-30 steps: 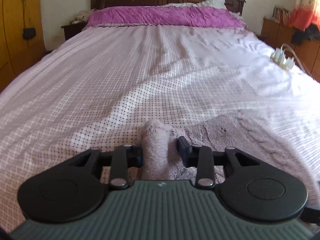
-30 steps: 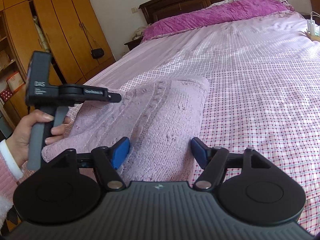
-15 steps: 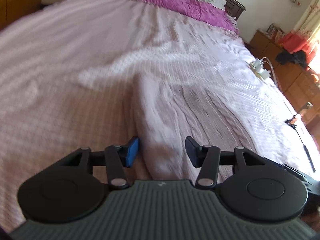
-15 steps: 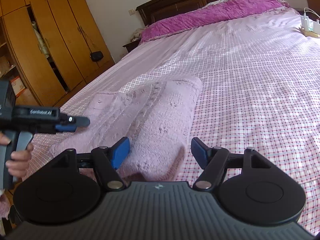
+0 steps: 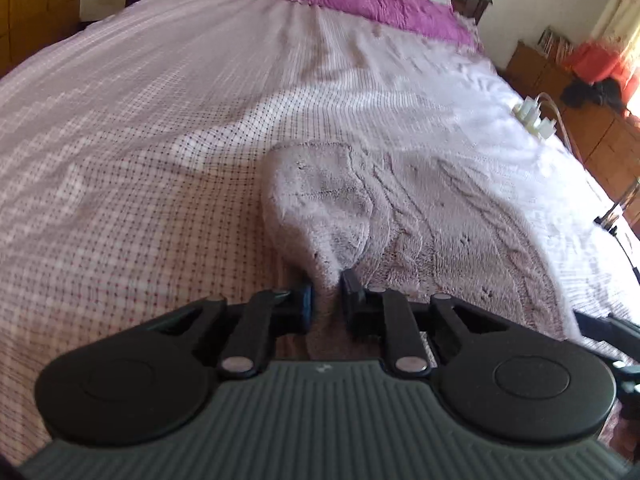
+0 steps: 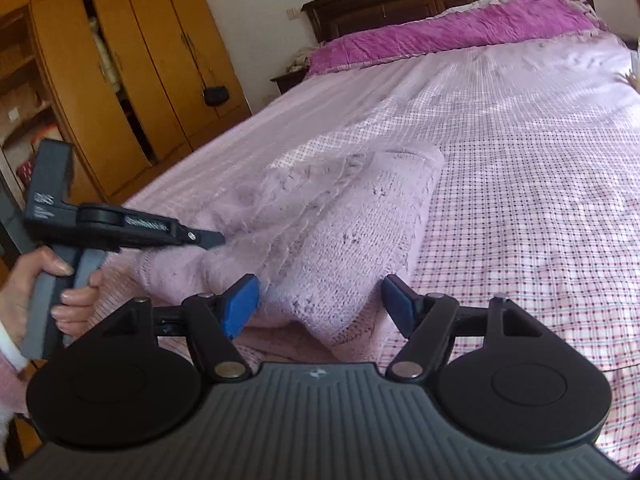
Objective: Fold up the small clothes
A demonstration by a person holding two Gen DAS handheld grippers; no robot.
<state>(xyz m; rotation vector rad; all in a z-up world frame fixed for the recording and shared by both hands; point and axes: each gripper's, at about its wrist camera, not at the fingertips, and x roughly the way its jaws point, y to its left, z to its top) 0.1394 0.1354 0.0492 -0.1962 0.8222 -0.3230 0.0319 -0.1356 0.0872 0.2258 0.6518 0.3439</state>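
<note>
Garment: pale pink knitted sweater [image 6: 352,236], fuzzy, cable and eyelet pattern, partly folded lengthwise, one rounded fold end farthest from cameras.
Place: on checked bedsheet [image 6: 520,208], near foot of bed.
Left gripper [image 5: 325,294]: jaws just closed, pinching sweater's near edge.
Right gripper [image 6: 320,300]: jaws spread wide, astride near corner, pads not pressing.

l claw [image 5: 326,294] just closing, pinching; r claw [image 6: 320,306] agape
</note>
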